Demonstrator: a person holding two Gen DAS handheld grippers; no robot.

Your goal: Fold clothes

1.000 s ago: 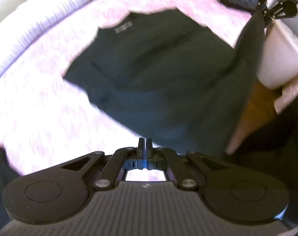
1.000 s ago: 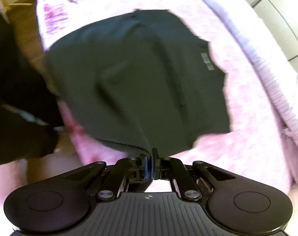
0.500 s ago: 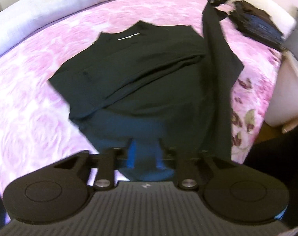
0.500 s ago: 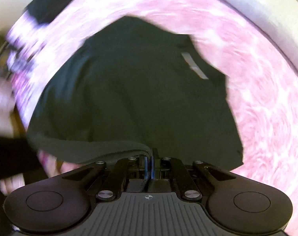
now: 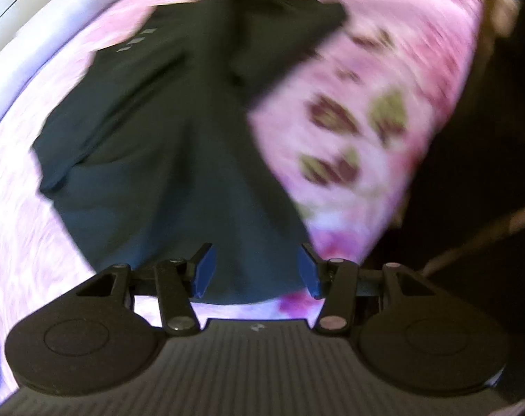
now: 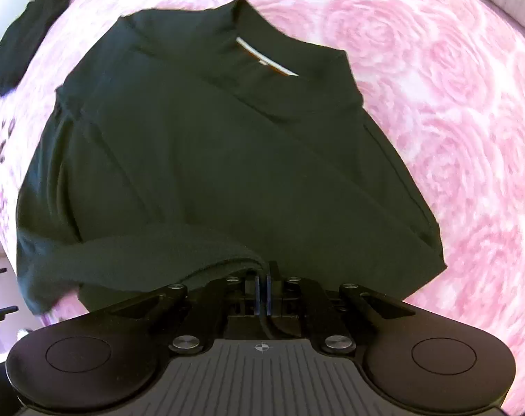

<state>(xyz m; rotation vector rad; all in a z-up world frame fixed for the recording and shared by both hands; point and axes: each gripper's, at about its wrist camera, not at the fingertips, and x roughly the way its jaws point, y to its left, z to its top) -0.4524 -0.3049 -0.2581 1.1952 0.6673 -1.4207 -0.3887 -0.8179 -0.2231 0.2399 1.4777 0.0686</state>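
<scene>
Left gripper: fingers, pinched shut a second ago, are opening and have let go, nothing pressed between them, dark shirt lying beyond from 12 to 10 o'clock on the pink floral bed. Right gripper: fingers remain closed on a fold of the shirt's edge, which trails off toward 9 o'clock. Judgement: fold laid down on the left side, right release pending; no containers visible, only a second dark garment at 10 o'clock.
</scene>
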